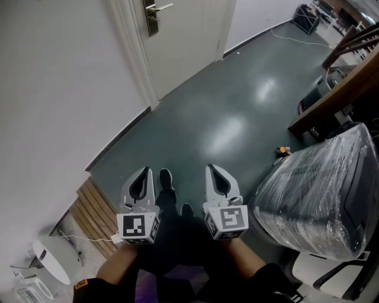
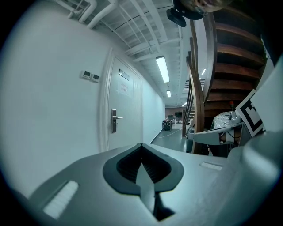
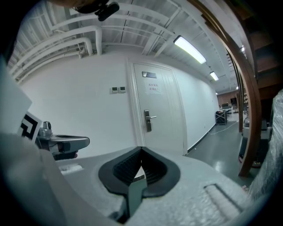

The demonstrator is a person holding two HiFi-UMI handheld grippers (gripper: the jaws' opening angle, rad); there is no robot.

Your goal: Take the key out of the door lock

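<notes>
A white door (image 1: pixel 183 41) stands far ahead at the end of the left wall, with a metal lock plate and lever handle (image 1: pixel 153 15). That lock plate and handle (image 2: pixel 114 120) also appears in the left gripper view, and the same lock plate (image 3: pixel 147 120) in the right gripper view. The key is too small to make out in any view. My left gripper (image 1: pixel 144 171) and right gripper (image 1: pixel 212 169) are held side by side low in front of me, far from the door. Both are shut with nothing between their jaws, as the left gripper (image 2: pixel 141 145) and right gripper (image 3: pixel 141 149) close-ups show.
A large plastic-wrapped object (image 1: pixel 320 195) stands close on my right, with a dark wooden stair rail (image 1: pixel 337 89) beyond it. Wooden slats (image 1: pixel 98 216) and a white round device (image 1: pixel 50 260) lie by the left wall. A dark green floor (image 1: pixel 225 112) leads to the door.
</notes>
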